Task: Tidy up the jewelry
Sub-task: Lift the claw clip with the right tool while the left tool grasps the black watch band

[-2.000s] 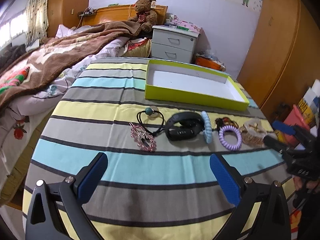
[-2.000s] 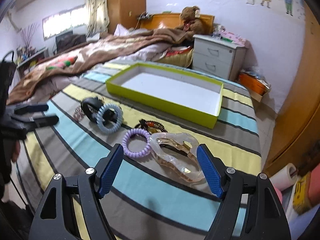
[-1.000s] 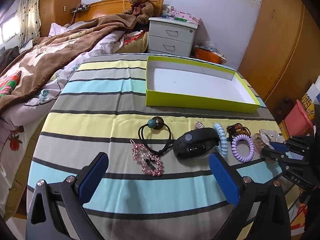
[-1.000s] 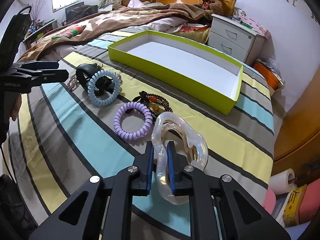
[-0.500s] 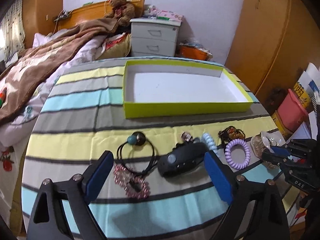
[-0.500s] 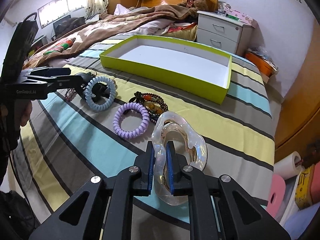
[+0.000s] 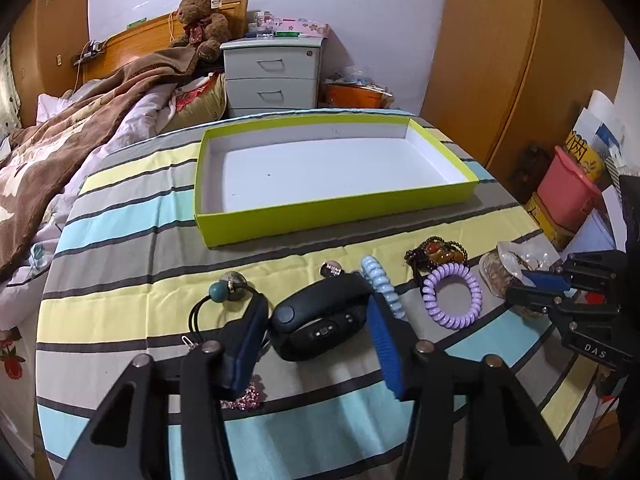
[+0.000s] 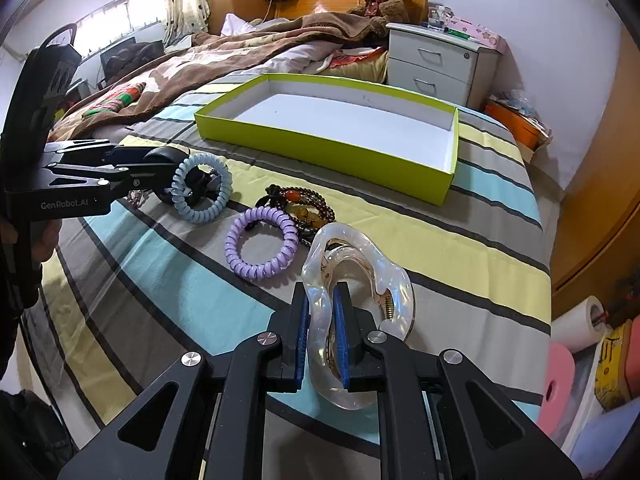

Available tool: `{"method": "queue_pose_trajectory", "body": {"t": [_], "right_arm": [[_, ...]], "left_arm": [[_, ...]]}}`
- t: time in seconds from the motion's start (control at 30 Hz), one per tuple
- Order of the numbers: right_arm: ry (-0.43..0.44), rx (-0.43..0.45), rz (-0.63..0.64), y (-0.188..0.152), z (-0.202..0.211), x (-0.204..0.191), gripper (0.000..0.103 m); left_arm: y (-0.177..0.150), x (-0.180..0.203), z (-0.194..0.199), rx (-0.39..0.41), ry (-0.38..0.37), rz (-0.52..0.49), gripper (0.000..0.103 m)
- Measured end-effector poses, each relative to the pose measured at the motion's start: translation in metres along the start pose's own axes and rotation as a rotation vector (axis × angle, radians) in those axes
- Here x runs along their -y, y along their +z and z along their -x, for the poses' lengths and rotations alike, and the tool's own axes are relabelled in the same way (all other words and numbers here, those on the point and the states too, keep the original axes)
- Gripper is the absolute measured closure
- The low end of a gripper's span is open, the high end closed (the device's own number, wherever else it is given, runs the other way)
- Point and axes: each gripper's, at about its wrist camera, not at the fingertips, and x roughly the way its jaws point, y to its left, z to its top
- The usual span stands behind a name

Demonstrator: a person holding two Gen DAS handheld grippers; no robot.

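My right gripper point(image 8: 321, 308) is shut on a clear hair claw clip point(image 8: 360, 280), held just above the striped cloth. My left gripper point(image 7: 316, 324) is partly closed around a black wristband point(image 7: 320, 324), its pads on either side; contact is unclear. A light blue coil hair tie point(image 7: 380, 284) leans on the band. A purple coil tie point(image 8: 262, 242), a brown bead bracelet point(image 8: 300, 204), a black hair elastic with a teal bead point(image 7: 218, 292) and a pink sparkly clip point(image 7: 246, 398) lie on the cloth. The green box point(image 7: 400, 200) with a white inside stands behind.
The table point(image 7: 120, 216) is round with a striped cloth; its edge falls off close on the right. A bed with a brown blanket point(image 7: 60, 148) is at the left, a grey nightstand point(image 7: 276, 76) behind, a pink bin point(image 7: 568, 196) at the right.
My left gripper has moved forward and narrowed around the black wristband. My right gripper closed on the clear claw clip about a second ago and still holds it.
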Motion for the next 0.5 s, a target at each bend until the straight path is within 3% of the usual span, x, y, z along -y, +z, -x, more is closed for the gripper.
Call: {"method": "queue_pose_trajectory", "body": {"t": [0.1, 0.2, 0.5], "right_arm": [[0.0, 0.002, -0.003, -0.0004, 0.0008, 0.0003, 0.09], [-0.002, 0.005, -0.007, -0.0009, 0.0019, -0.0005, 0.09], [-0.009, 0.01, -0.011, -0.002, 0.0039, -0.0001, 0.09]], "left_arm": [[-0.0005, -0.0012, 0.0013, 0.002, -0.009, 0.007, 0.057], [-0.0016, -0.0005, 0.0008, -0.003, -0.009, 0.005, 0.079], [-0.0058, 0.0035, 0.0009, -0.007, -0.014, 0.012, 0.089]]}}
